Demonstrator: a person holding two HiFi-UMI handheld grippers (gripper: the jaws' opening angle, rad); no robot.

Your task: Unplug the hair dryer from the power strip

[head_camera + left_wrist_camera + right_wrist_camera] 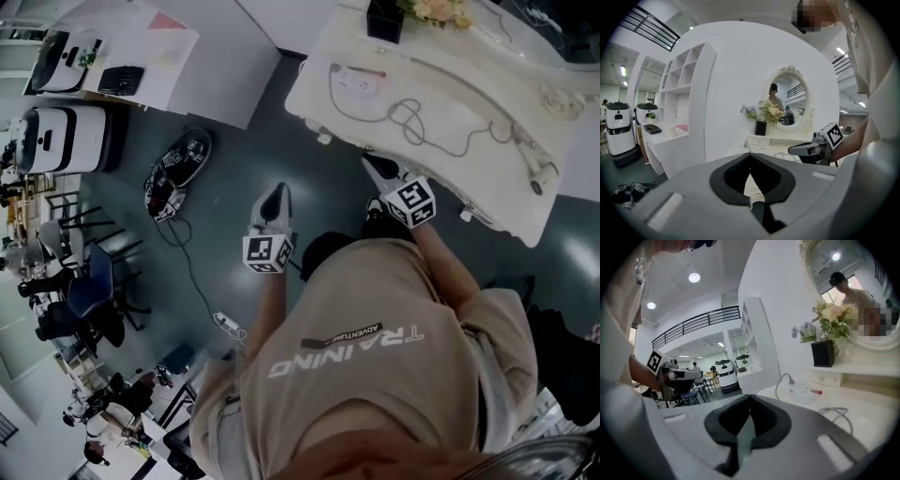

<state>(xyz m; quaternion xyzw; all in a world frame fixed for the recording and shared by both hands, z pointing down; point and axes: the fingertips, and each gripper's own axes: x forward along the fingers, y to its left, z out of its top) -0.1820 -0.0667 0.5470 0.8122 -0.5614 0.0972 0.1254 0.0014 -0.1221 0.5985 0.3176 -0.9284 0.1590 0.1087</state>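
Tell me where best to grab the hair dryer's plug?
Take the plug by its body, not the cord, probably from above at the power strip's left end as the right gripper view shows it: the cord arches upward there, so the plug's sides look free.

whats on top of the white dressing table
A power strip, a looping cord running from it to what looks like the hair dryer, and a black vase of flowers. The right gripper covers a bit of the table at its near edge.
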